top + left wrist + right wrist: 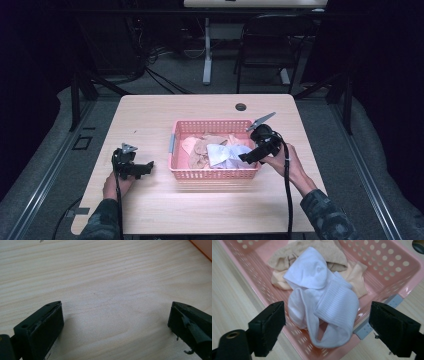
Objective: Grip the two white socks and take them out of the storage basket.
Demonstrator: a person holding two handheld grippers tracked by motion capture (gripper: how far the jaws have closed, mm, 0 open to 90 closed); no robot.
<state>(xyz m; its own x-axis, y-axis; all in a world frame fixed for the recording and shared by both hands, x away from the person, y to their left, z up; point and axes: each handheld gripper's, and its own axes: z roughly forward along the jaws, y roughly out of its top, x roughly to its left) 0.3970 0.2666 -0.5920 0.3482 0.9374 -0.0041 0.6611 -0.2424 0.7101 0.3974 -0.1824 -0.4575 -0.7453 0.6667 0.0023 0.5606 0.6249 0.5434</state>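
The white ribbed cotton sock (324,302) lies crumpled on top of the heap inside the pink perforated plastic basket (215,173), which sits at the middle of the pale wooden counter (165,210). Nearest us, we rest our left gripper (131,167) low over bare counter, well left of the basket, its fingers (41,331) spread wide with nothing between them; we judge it is parked there to leave room. Our right gripper (248,156) hovers over the basket's right end, angled down at the sock, its fingers (268,328) apart on either side of the sock and not touching it, set, we think, for a pick. Beyond the sock lie tan and peach socks (329,250).
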